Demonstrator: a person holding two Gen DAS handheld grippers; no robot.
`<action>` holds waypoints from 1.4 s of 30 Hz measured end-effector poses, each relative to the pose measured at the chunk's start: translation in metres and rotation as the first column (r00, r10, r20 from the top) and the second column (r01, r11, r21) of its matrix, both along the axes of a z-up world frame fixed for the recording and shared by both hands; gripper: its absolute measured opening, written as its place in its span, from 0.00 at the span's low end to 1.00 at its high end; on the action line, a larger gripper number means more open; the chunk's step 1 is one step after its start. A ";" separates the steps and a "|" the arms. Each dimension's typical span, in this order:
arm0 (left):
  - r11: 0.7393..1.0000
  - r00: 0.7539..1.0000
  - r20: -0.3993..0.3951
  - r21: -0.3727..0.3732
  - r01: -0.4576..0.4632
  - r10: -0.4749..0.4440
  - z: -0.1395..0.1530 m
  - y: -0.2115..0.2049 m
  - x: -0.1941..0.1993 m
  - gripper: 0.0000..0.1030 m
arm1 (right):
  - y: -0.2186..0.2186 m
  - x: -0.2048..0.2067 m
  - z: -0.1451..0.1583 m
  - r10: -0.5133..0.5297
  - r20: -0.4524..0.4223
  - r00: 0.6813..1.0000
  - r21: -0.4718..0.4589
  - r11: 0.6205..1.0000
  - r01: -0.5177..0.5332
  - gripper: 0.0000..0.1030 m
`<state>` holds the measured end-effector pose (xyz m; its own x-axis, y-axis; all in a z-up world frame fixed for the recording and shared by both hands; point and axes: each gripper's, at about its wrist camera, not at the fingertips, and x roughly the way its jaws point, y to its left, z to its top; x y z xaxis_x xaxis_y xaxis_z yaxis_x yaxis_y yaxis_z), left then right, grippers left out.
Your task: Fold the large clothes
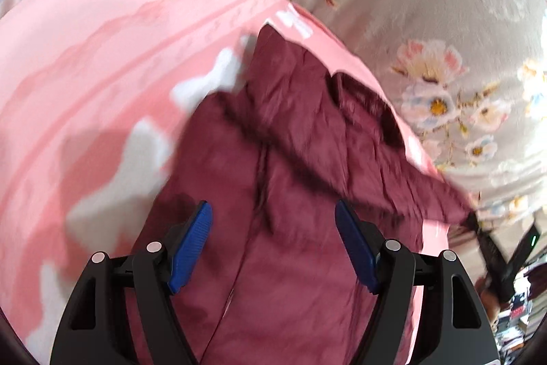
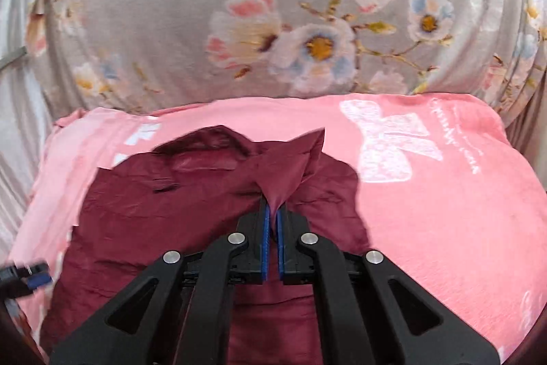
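Bed with floral sheet [image 2: 171,33], pink blanket [image 2: 444,211] on top | maroon shirt [image 2: 164,204] spread on blanket: light, limp, creasing, best taken at edges or collar | right gripper [image 2: 272,214] fingers closed on a pinched peak of shirt | left gripper [image 1: 273,221] fingers open above shirt, apart from it.

Floral grey bed sheet [image 2: 171,23] under a pink blanket [image 2: 444,211] (white bow print), maroon shirt [image 2: 154,204] on top
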<state>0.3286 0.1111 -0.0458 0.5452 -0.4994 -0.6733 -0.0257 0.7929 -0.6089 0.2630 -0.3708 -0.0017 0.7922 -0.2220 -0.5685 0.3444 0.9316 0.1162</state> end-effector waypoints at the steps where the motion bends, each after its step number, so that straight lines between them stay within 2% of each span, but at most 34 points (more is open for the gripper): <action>1: 1.000 1.000 -0.001 -0.011 0.003 -0.003 -0.001 -0.003 0.014 0.69 | -0.007 0.002 -0.005 -0.002 -0.012 1.000 0.008 1.000 0.002 0.02; 7: 0.996 0.992 -0.091 -0.013 -0.085 0.084 -0.025 -0.005 0.080 0.67 | -0.025 0.002 -0.034 -0.009 -0.049 0.999 0.047 0.999 0.011 0.02; 8: 0.995 0.990 -0.105 -0.014 -0.100 0.098 -0.030 -0.002 0.085 0.60 | -0.027 0.002 -0.038 -0.007 -0.054 0.999 0.052 0.999 0.010 0.02; 9: 0.994 0.988 -0.116 -0.009 -0.105 0.103 -0.034 -0.001 0.090 0.47 | -0.027 0.001 -0.042 -0.006 -0.058 0.998 0.058 0.998 0.009 0.02; 10: 0.994 0.986 -0.128 0.014 -0.106 0.107 -0.037 -0.002 0.094 0.38 | -0.029 0.002 -0.048 -0.004 -0.066 0.998 0.065 0.998 0.009 0.02; 11: 0.993 0.984 -0.138 0.064 -0.103 0.111 -0.040 -0.003 0.098 0.18 | -0.029 0.002 -0.052 -0.003 -0.072 0.997 0.068 0.998 0.008 0.02; 12: 0.991 0.984 -0.137 0.088 -0.099 0.111 -0.043 -0.001 0.096 0.04 | -0.030 0.002 -0.057 -0.002 -0.079 0.997 0.071 0.997 0.007 0.02; 14: 0.987 0.987 -0.111 0.129 -0.098 0.113 -0.042 0.002 0.092 0.02 | -0.031 0.002 -0.069 0.007 -0.098 0.995 0.083 0.997 0.001 0.02; 19: 0.963 0.994 -0.040 0.256 -0.090 0.103 -0.033 -0.002 0.080 0.01 | -0.025 0.004 -0.106 0.012 -0.180 0.984 0.083 0.997 0.003 0.02; 21: 0.940 0.996 -0.036 0.336 -0.066 0.083 -0.036 -0.012 0.080 0.01 | -0.026 0.006 -0.123 0.013 -0.215 0.977 0.093 0.996 0.007 0.02; 24: 0.911 0.997 -0.034 0.408 -0.049 0.069 -0.047 -0.022 0.079 0.01 | -0.023 0.005 -0.135 0.010 -0.224 0.975 0.080 0.997 0.008 0.02; 27: 0.877 0.998 -0.005 0.479 -0.052 0.061 -0.044 -0.030 0.074 0.02 | -0.020 0.005 -0.129 0.007 -0.244 0.970 0.066 0.998 0.010 0.04; 28: 0.872 0.998 -0.003 0.486 -0.051 0.060 -0.041 -0.031 0.072 0.03 | -0.020 0.003 -0.126 0.006 -0.247 0.969 0.070 0.997 0.012 0.05; 29: 0.864 0.998 0.004 0.500 -0.053 0.058 -0.035 -0.030 0.067 0.08 | -0.020 -0.003 -0.118 0.004 -0.236 0.972 0.073 0.997 0.014 0.05; 31: 0.851 0.998 0.041 0.522 -0.063 0.049 -0.019 -0.029 0.057 0.08 | -0.018 -0.015 -0.100 -0.001 -0.195 0.981 0.056 0.998 0.012 0.07; 33: 0.838 0.993 0.111 0.539 -0.084 0.028 0.008 -0.030 0.045 0.09 | -0.015 -0.021 -0.082 -0.014 -0.151 0.988 0.025 1.000 0.017 0.09; 35: 0.845 0.988 0.155 0.527 -0.092 0.010 0.031 -0.038 0.045 0.13 | -0.012 -0.016 -0.062 -0.001 -0.102 0.995 0.028 1.000 0.004 0.12; 36: 0.850 0.986 0.166 0.520 -0.085 -0.003 0.039 -0.043 0.047 0.22 | -0.011 -0.009 -0.057 0.010 -0.089 0.996 0.037 0.999 -0.006 0.13; 38: 0.852 0.982 0.185 0.519 -0.070 -0.031 0.053 -0.064 0.057 0.28 | -0.006 0.007 -0.047 0.021 -0.060 0.998 0.047 0.999 -0.018 0.13; 42: 0.831 0.980 0.180 0.555 -0.029 -0.085 0.047 -0.112 0.071 0.28 | 0.011 0.043 -0.048 0.054 -0.067 0.996 0.047 0.998 -0.051 0.13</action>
<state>0.3992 -0.0008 0.0012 0.6817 -0.0920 -0.7258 0.0714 0.9957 -0.0592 0.3059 -0.3597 -0.0495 0.7611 -0.1543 -0.6300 0.3040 0.9429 0.1364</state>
